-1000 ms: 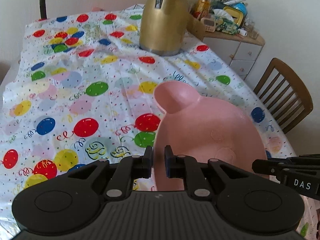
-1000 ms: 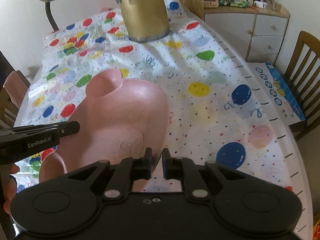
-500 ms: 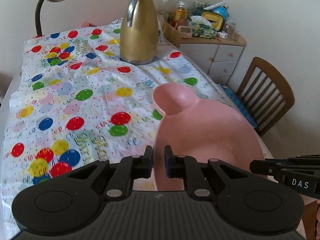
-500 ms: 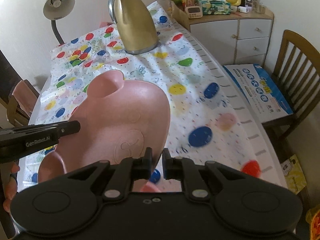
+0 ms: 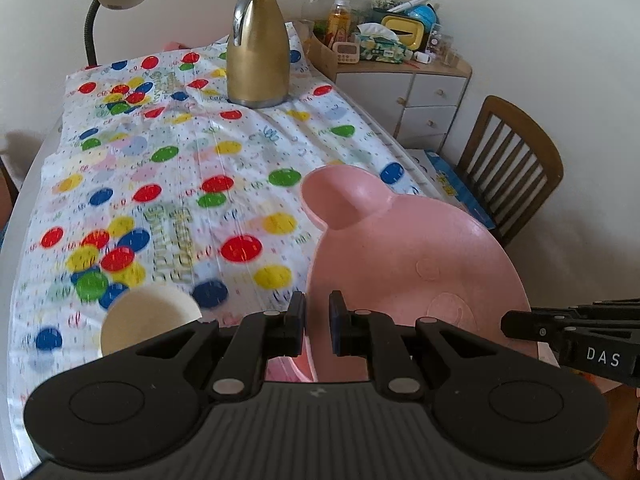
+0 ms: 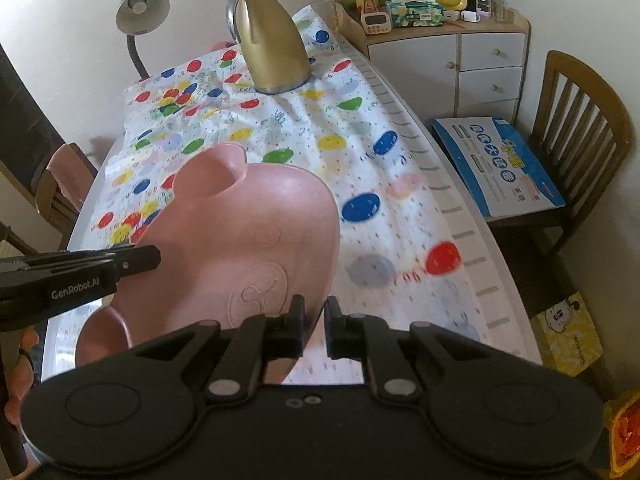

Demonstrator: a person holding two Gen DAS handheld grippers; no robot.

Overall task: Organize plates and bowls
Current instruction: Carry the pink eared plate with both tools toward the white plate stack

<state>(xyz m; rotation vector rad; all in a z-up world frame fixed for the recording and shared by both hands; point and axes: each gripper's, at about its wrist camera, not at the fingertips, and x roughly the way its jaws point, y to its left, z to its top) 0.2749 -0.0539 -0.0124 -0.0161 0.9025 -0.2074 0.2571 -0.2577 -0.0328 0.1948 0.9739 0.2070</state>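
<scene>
Carrying a pink, ear-lobed plastic plate (image 5: pixel 412 264) w/ both tools — it hangs tilted above the balloon-print cloth of the bench (image 5: pixel 168 184), clear of the surface.

Left to right: the cream round bowl (image 5: pixel 148 320) sits on the bench at the near left, just beside the left hand-held gripper (image 5: pixel 317 326). That gripper is clamped shut on the plate's near left rim; rim runs between its pads. Beneath that rim a bit of another pink piece shows, too hidden to ID. Plate body spreads to the right and away from the left tool, one ear lobe pointing toward the gold metal thermos jug (image 5: pixel 258 46) at the far end. The right hand-held gripper (image 6: pixel 314 328) is closed on the opposite near rim, so the plate lies left of and ahead of it, second ear lobe down by the left tool's arm.

Key relation, as I read it: plate's long axis runs near-to-far, ear to ear, both tools pinching the near half — neither is clearly nearer, it's a shared hold. The bowl is nearest the left hand, so any set-down beside or under it would prob. be steered from that side.

Writing: "DAS" on the right tool's arm seen from the left cam; "GenRobot.AI" on the left tool's arm seen from the right cam. Blue box on the chair (image 6: pixel 576 128) has print, not legible.
</scene>
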